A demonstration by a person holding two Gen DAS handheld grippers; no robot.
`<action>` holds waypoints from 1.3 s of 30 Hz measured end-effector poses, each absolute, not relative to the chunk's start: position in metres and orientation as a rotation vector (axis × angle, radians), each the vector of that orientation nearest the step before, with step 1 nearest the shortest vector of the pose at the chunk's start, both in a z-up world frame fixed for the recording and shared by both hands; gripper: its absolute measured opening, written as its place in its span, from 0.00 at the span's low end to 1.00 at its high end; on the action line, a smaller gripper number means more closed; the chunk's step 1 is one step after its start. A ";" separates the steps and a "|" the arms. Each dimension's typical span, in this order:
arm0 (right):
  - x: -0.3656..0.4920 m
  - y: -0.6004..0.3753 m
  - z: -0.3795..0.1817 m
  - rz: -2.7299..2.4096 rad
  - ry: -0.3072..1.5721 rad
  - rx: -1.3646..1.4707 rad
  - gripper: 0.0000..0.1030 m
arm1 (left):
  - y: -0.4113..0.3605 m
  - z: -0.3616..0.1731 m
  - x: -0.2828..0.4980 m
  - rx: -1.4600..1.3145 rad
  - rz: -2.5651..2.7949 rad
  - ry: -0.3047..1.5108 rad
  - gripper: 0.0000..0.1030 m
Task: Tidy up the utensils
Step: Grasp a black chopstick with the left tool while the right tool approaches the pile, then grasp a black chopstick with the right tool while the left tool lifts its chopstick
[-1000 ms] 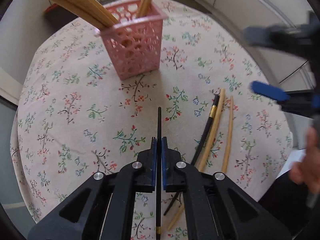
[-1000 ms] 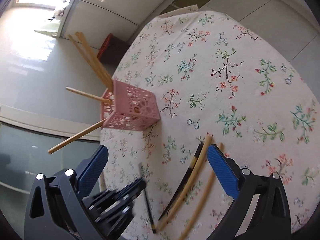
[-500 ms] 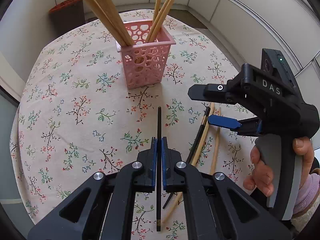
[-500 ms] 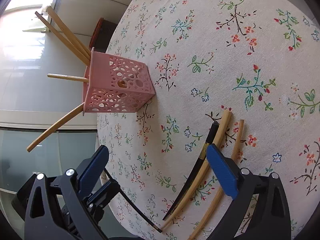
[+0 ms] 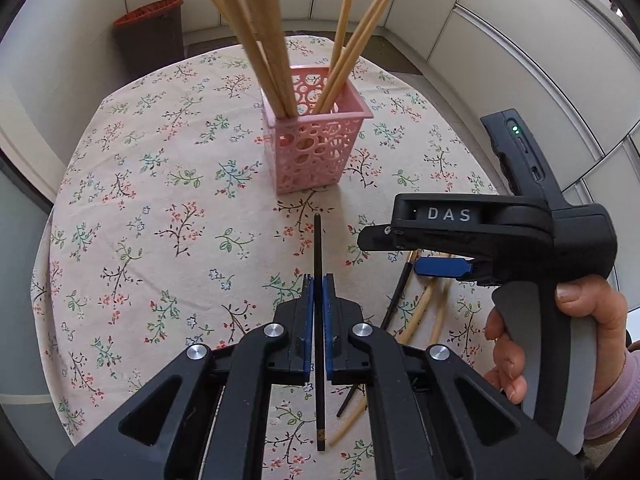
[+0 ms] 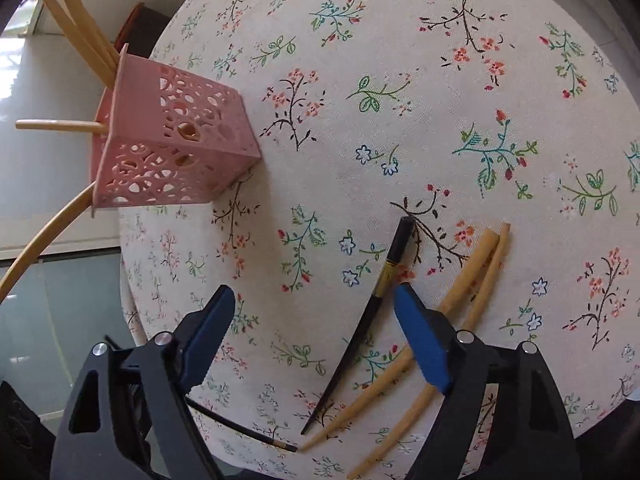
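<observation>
Round table's cotton-look cloth: cream ground, printed with sprigs in coral, green, teal, blue and black. Square perforated plastic basket, at 12 o'clock on the table in the left wrist view: pink, circle cut-outs. Wooden sticks in it: pale tan. Loose lacquered chopstick, at 5 o'clock in the right wrist view: black with gold band. Two bamboo chopsticks beside it: light tan. Gripper pads: blue on black frames.
</observation>
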State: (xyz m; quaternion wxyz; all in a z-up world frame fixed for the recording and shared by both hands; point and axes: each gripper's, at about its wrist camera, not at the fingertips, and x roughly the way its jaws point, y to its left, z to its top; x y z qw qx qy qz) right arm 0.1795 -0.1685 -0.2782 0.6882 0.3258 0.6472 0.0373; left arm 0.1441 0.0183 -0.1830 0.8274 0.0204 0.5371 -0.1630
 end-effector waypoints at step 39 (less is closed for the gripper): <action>0.070 -0.160 -0.097 0.087 0.782 0.098 0.07 | 0.009 -0.077 0.068 -0.018 -0.309 0.831 0.04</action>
